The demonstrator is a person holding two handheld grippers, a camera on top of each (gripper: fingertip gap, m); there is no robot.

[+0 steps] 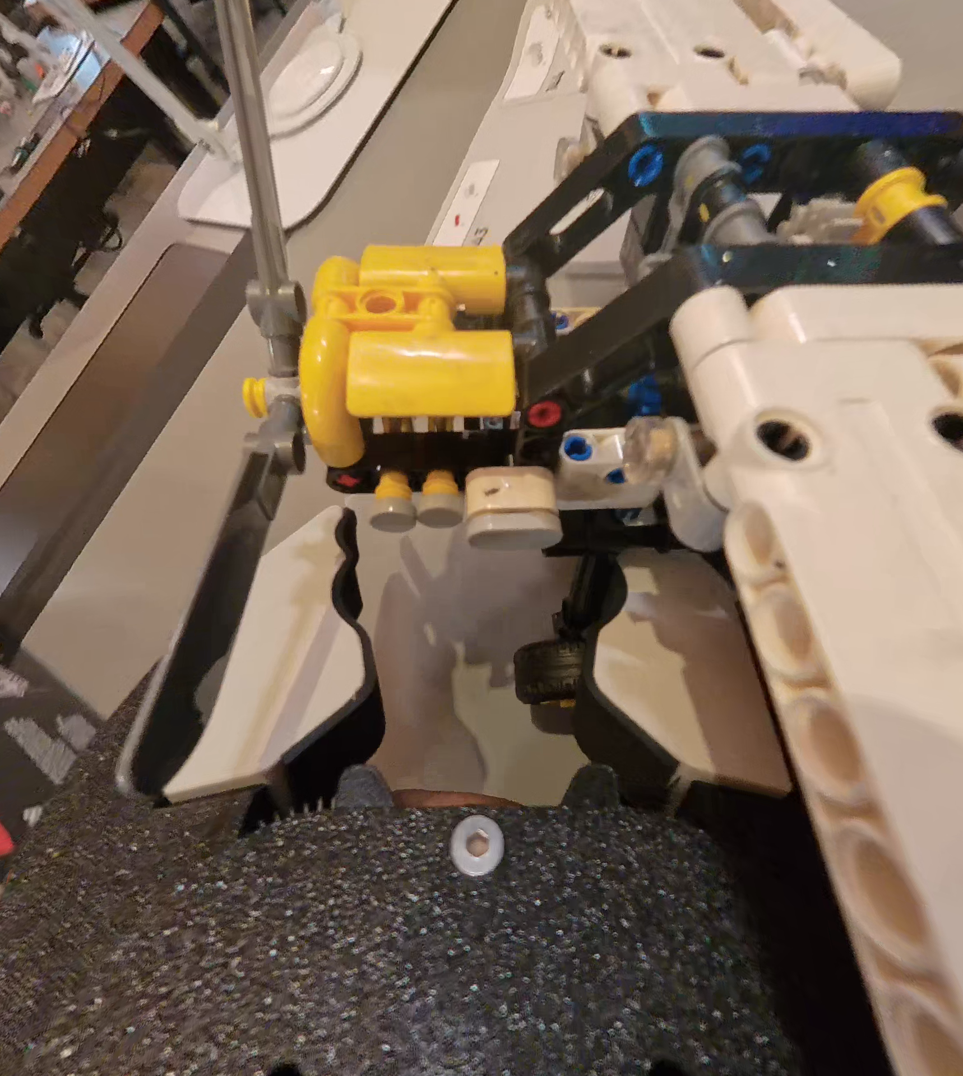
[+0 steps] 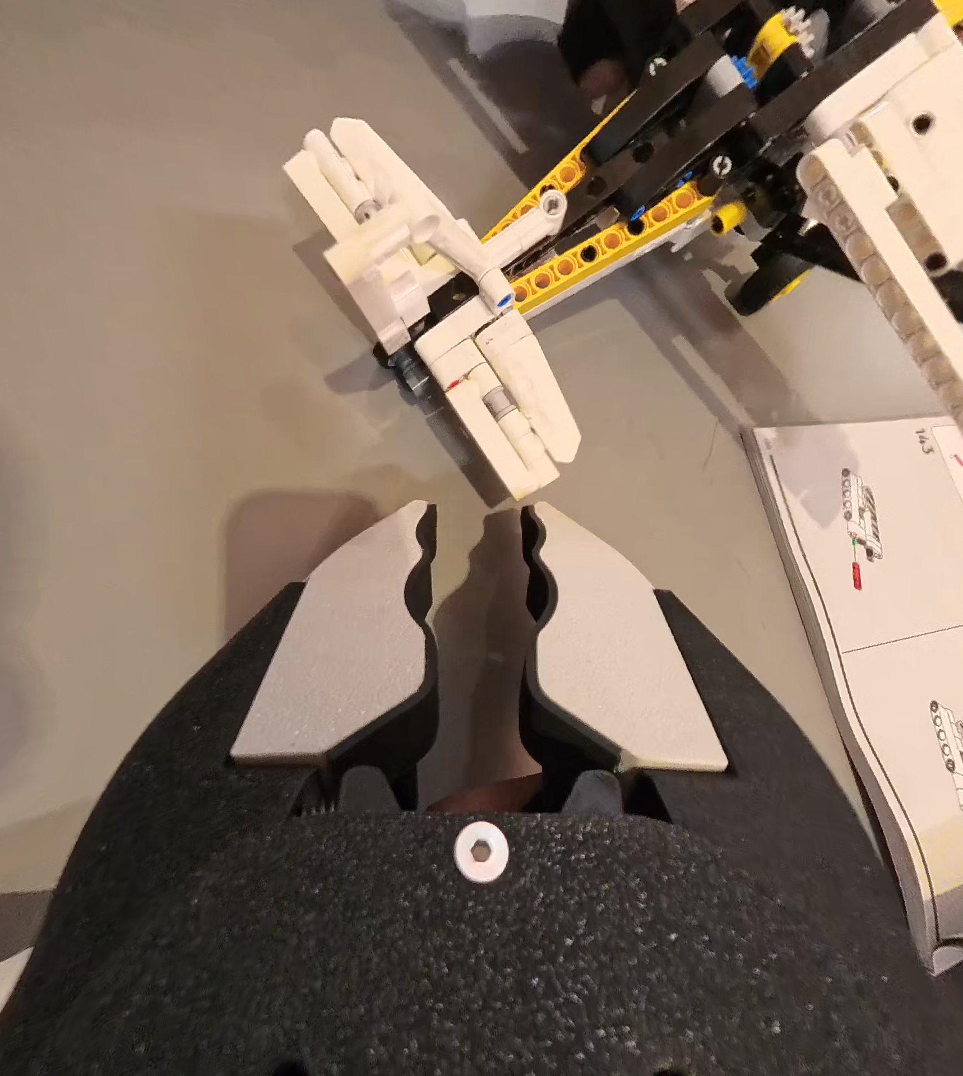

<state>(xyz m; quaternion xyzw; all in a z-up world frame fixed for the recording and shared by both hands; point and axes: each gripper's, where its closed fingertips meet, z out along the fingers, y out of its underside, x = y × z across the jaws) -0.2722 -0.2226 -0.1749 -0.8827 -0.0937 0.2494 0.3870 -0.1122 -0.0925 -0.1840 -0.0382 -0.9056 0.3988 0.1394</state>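
The big brick-built model of white panels, black beams and yellow parts (image 1: pixel 526 372) sits right ahead of the left gripper (image 1: pixel 467 524), its yellow engine-like block (image 1: pixel 421 349) just beyond the fingertips. The left gripper's fingers stand wide apart, nothing clamped between them. Two small yellow-and-grey pegs (image 1: pixel 415 501) and a cream oval piece (image 1: pixel 511 506) hang off the block's near face, just past the tips and between them. The right-hand finger is partly hidden under a broad white panel (image 1: pixel 852 524) of the model, with a small black wheel (image 1: pixel 549 669) beside its inner edge. A thin grey rod (image 1: pixel 252 157) rises beyond the left-hand finger.

Over to the right gripper (image 2: pixel 479 512): its fingers (image 2: pixel 362 611) are narrowly parted, gripping nothing, bare tabletop showing in the gap. Just ahead of the right-hand tip lies the end of the model's white tail assembly (image 2: pixel 502 402); whether they touch I cannot tell. Long yellow perforated beams (image 2: pixel 601 250) run from that tail away to the model's body, far right of the fingers. To the right of the fingers lies an open printed instruction booklet (image 2: pixel 904 640) on the grey table (image 2: pixel 118 291).
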